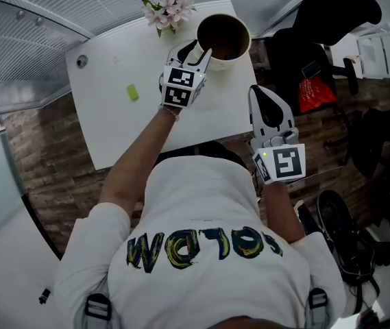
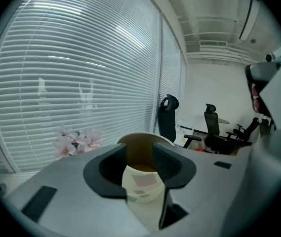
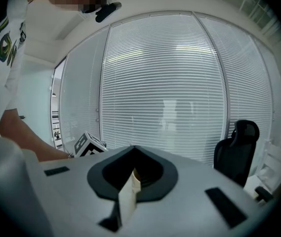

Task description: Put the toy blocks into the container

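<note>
A paper container [image 1: 223, 36], cream outside and brown inside, stands at the far right of the white table [image 1: 112, 115]. My left gripper [image 1: 199, 53] hovers at its near left rim. In the left gripper view the jaws stand apart and hold nothing, and the container [image 2: 141, 181] shows through the gap of the left gripper [image 2: 140, 169]. A small green block [image 1: 133, 92] lies on the table to the left of that gripper. My right gripper [image 1: 258, 96] hangs off the table's right edge, its jaws together with nothing in them; in its own view only a thin slit shows at the right gripper [image 3: 130, 184].
A bunch of pink flowers [image 1: 169, 9] lies at the table's far edge beside the container. Black office chairs [image 1: 332, 26] and a red item [image 1: 316, 93] crowd the floor on the right. Window blinds [image 2: 71, 83] close off the far side.
</note>
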Demonstrator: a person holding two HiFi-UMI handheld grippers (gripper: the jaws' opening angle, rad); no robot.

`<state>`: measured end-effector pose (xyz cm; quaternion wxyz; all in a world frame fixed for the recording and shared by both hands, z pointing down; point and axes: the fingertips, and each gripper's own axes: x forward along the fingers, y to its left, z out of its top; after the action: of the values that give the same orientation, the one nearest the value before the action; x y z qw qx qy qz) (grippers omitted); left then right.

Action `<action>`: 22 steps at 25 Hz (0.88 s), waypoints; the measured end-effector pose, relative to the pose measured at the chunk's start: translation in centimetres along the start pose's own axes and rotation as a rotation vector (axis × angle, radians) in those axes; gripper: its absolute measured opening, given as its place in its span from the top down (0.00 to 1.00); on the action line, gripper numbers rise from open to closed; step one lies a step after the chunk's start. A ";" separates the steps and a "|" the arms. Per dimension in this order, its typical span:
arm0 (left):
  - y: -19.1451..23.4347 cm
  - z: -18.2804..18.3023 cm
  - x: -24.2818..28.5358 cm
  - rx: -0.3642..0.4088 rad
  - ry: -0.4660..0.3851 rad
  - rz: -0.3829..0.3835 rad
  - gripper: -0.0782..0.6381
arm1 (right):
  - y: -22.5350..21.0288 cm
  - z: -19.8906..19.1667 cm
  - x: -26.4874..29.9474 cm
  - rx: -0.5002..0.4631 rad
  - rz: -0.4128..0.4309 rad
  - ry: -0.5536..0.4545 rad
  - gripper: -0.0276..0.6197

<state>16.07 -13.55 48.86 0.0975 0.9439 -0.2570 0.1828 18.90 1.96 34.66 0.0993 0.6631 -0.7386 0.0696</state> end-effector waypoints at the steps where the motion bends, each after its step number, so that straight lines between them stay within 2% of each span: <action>1: 0.4 -0.1 -0.7 -0.007 -0.002 0.009 0.66 | 0.2 0.1 0.3 -0.003 0.010 0.000 0.95; 7: 3.9 -0.6 -6.4 -0.063 -0.041 0.104 0.68 | 2.7 1.1 2.6 -0.024 0.091 -0.012 0.94; 11: 5.8 0.1 -11.8 -0.103 -0.109 0.185 0.70 | 5.1 2.0 4.2 -0.046 0.165 -0.029 0.94; 17: 7.5 1.1 -19.9 -0.162 -0.208 0.294 0.73 | 8.7 3.3 6.5 -0.073 0.270 -0.059 0.94; 22: 8.2 1.1 -24.4 -0.193 -0.243 0.349 0.73 | 11.4 3.9 7.7 -0.088 0.334 -0.071 0.95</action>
<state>-7.42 -9.90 38.98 0.1224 0.8867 -0.4422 0.0567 6.57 -5.13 33.02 0.0894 0.5283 -0.8438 0.0291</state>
